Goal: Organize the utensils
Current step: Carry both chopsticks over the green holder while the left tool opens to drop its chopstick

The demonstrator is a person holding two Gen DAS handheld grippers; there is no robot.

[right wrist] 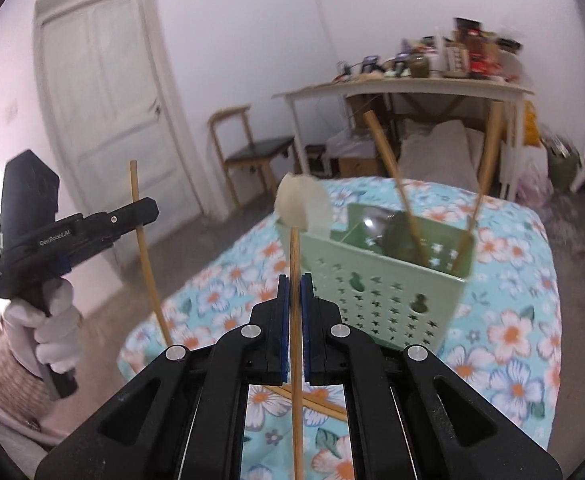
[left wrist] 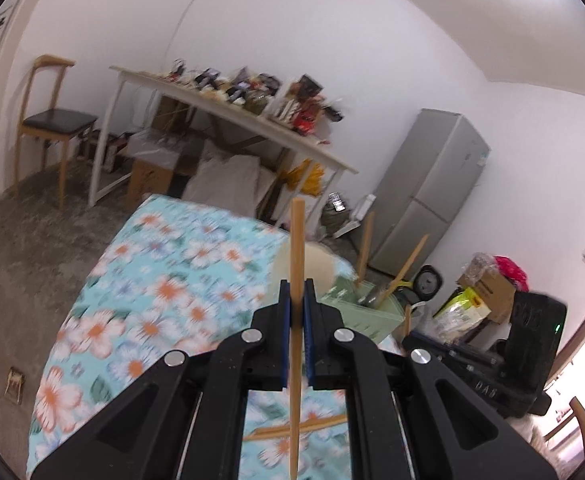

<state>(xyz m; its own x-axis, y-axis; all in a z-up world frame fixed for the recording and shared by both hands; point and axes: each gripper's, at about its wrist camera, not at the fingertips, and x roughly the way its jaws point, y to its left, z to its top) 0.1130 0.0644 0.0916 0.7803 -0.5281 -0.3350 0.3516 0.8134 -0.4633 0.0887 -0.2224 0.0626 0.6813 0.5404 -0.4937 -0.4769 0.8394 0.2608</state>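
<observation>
A chopstick (left wrist: 297, 264) is pinched upright in the left gripper (left wrist: 297, 300); a second chopstick (right wrist: 294, 280) is clamped by the right gripper (right wrist: 294, 292). Both are judged light, stiff and slippery, best held mid-shaft. The green basket (right wrist: 388, 280) stands near on a floral tablecloth (right wrist: 512, 320); more chopsticks, possibly two, are seen inside.

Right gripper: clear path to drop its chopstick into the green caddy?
Probably yes. The right gripper holds its chopstick upright, the green caddy sits just ahead, top open; only leaning utensils crowd the far side.

Black plastic grippers, blue-lined jaws, silver pivot screws, white glove (right wrist: 54, 330), "GenRobot.AI" lettering.
</observation>
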